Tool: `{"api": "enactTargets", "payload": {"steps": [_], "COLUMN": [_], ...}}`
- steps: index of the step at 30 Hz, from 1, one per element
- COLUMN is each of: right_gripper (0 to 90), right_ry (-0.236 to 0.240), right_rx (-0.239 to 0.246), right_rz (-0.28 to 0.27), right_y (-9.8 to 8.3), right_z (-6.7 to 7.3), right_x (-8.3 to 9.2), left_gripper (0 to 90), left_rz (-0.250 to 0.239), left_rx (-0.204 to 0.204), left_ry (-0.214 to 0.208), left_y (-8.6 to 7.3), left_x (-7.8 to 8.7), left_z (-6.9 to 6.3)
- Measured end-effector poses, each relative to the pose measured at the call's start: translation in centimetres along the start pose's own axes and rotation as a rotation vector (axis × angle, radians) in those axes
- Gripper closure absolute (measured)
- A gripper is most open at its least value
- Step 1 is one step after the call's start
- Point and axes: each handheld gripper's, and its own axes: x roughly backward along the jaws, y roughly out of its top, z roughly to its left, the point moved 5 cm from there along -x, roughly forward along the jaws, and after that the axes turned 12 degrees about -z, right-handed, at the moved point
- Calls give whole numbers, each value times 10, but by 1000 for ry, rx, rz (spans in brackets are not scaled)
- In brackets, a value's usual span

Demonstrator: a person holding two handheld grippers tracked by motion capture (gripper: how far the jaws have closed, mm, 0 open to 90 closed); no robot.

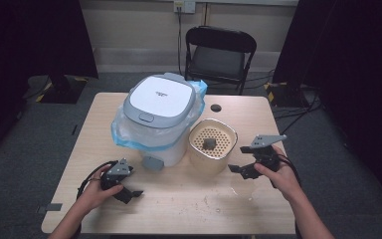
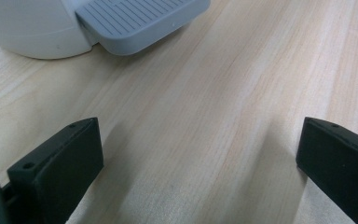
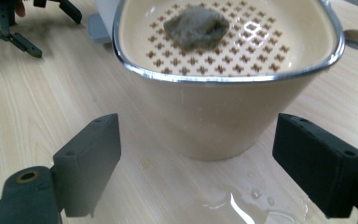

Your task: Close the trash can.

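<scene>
Both black jaws of my right gripper (image 3: 198,172) stand wide apart with nothing between them, pointed at the beige strainer bowl (image 3: 223,116) that sits just ahead of their tips. Between those jaws and the bowl's foot I see a small puddle of water (image 3: 235,205) on the wood. Inside the bowl, a grey lump (image 3: 196,25) rests on the perforated bottom. From above, my right gripper (image 1: 239,169) hovers near the table's right edge, just beside the bowl (image 1: 212,144), which stands right of the table's middle.

On the other side, my left gripper (image 2: 198,163) is open too, jaws spread over bare wood, holding nothing. Ahead of it lies the grey pedal (image 2: 140,21) at the foot of the white bin (image 2: 28,32). From above, that gripper (image 1: 129,191) sits near the front-left corner of the table (image 1: 179,209), with the bin (image 1: 154,119), lid shut and lined with a blue bag (image 1: 119,134), toward the back edge, touching the bowl's left side
</scene>
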Motion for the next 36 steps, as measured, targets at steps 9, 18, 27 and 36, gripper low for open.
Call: {"api": "enactTargets", "payload": {"steps": [9, 18, 27, 36], "right_gripper": [146, 146, 146, 146], "right_ry": [-19, -31, -35, -51], "right_rx": [-28, -45, -56, -49], "right_rz": [7, 29, 45, 88], "right_y": [-25, -43, -58, -71], "right_z": [-1, -2, -2, -2], "right_x": [1, 3, 2, 4], "left_gripper": [0, 0, 0, 0], "left_rz": [0, 0, 2, 2], "left_rx": [0, 0, -1, 0], "left_ry": [0, 0, 4, 4], "left_y": [0, 0, 0, 0], "left_x": [0, 0, 0, 0], "left_z": [0, 0, 0, 0]}}
